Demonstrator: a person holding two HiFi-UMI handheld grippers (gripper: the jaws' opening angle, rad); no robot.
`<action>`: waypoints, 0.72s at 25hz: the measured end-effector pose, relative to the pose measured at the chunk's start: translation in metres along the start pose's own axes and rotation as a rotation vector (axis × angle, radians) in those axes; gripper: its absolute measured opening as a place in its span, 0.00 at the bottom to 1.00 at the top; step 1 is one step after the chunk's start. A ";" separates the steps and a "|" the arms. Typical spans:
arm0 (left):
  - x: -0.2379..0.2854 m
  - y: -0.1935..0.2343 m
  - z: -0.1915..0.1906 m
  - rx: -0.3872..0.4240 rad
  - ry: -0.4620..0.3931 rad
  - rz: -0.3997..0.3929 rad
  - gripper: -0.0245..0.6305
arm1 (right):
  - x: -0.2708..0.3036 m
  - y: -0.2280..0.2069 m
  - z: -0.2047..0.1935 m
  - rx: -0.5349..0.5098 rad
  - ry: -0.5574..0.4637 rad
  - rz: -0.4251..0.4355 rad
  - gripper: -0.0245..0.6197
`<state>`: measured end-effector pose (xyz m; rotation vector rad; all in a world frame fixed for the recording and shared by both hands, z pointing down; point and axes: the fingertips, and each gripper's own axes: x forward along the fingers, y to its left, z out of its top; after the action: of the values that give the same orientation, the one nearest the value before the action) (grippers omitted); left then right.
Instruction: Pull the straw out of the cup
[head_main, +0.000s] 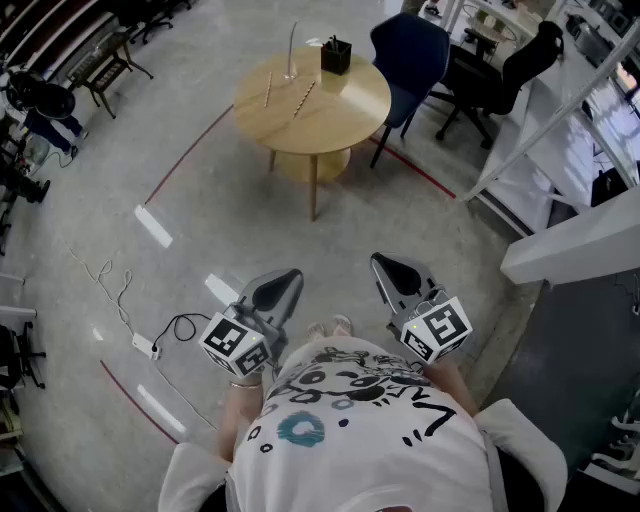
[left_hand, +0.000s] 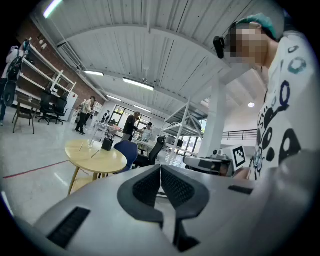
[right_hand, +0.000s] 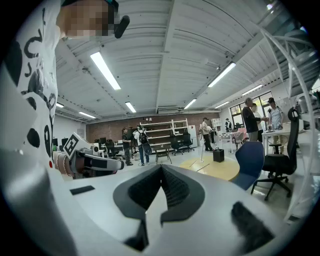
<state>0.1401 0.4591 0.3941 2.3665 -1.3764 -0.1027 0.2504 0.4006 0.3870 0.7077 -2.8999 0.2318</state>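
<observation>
The left gripper (head_main: 280, 290) sits at the lower centre of the head view, held close to the person's body. In the left gripper view its 2 jaws are pressed together at the tips with nothing between them. The right gripper (head_main: 395, 273) is just right of it in the head view. Its jaws are likewise together and empty in the right gripper view. Both point toward the top of the frame, over bare grey floor (head_main: 330, 230). A cable (head_main: 180, 322) with a power strip lies on that floor at the lower left.

Well apart from both grippers, at the top centre of the head view, stands a round wooden table (head_main: 330, 115). Near its far edge is the clear cup (head_main: 290, 72), upright, with the straw (head_main: 293, 45) rising out of it. Just right of the cup is a black box (head_main: 336, 56). 2 thin sticks (head_main: 303, 99) lie flat on the tabletop below the cup. A blue chair (head_main: 412, 52) is at the table's right, and a black office chair (head_main: 515, 68) is further toward the upper right.
</observation>
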 end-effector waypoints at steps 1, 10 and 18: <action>-0.001 0.001 0.000 -0.001 0.001 -0.001 0.06 | 0.001 0.001 0.001 -0.001 -0.001 0.000 0.08; -0.012 0.012 -0.003 -0.017 0.008 -0.003 0.06 | 0.013 0.007 -0.002 -0.007 0.028 -0.025 0.08; -0.029 0.026 -0.004 -0.015 0.018 -0.022 0.06 | 0.021 0.014 -0.001 0.021 -0.018 -0.075 0.08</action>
<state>0.1053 0.4735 0.4038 2.3656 -1.3368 -0.0974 0.2256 0.4033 0.3905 0.8240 -2.8849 0.2482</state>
